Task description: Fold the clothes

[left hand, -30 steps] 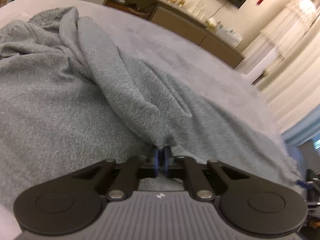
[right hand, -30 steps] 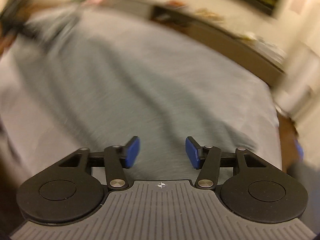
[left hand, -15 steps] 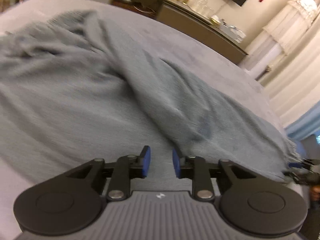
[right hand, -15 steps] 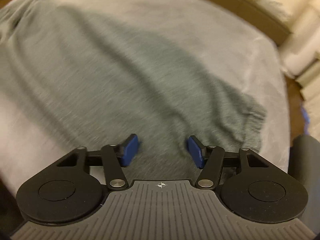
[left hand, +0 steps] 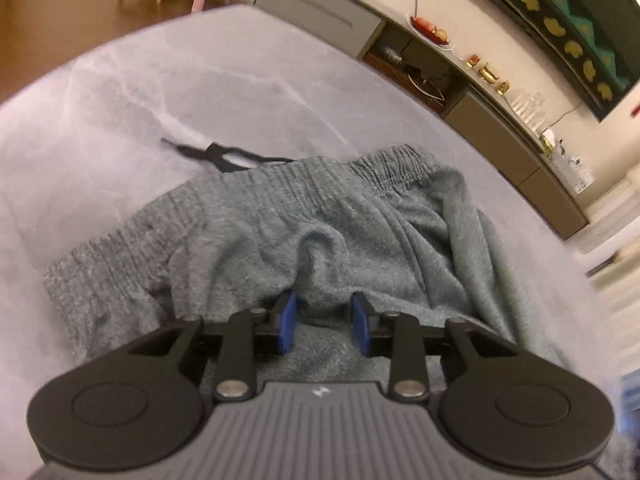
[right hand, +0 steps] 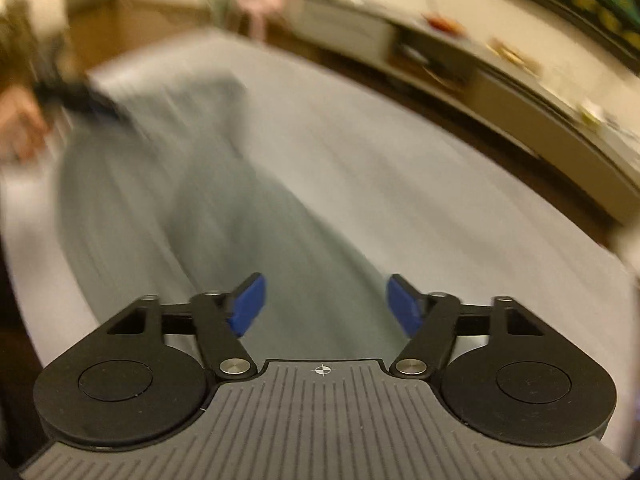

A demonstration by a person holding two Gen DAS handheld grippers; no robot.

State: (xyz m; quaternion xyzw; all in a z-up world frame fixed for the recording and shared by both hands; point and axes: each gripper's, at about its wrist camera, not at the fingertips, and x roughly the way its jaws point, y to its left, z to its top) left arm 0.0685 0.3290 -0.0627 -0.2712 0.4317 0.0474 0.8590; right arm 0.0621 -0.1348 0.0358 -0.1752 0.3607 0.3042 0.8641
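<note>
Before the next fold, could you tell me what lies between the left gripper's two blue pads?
In the left wrist view, a raised ridge of the grey sweatpants lies between the pads of the left gripper; its jaws are opening and do not clamp it.

Grey sweatpants (left hand: 312,224) bunched on the pale bed cover (left hand: 120,120), a raised fold sitting between the opening jaws of the left gripper (left hand: 323,322). Black drawstring (left hand: 216,154) trails just past the waistband. Bare cover open all round the sweatpants; low cabinet (left hand: 500,128) bounds the far side. Right gripper (right hand: 325,304) jaws opening, nothing between.
</note>
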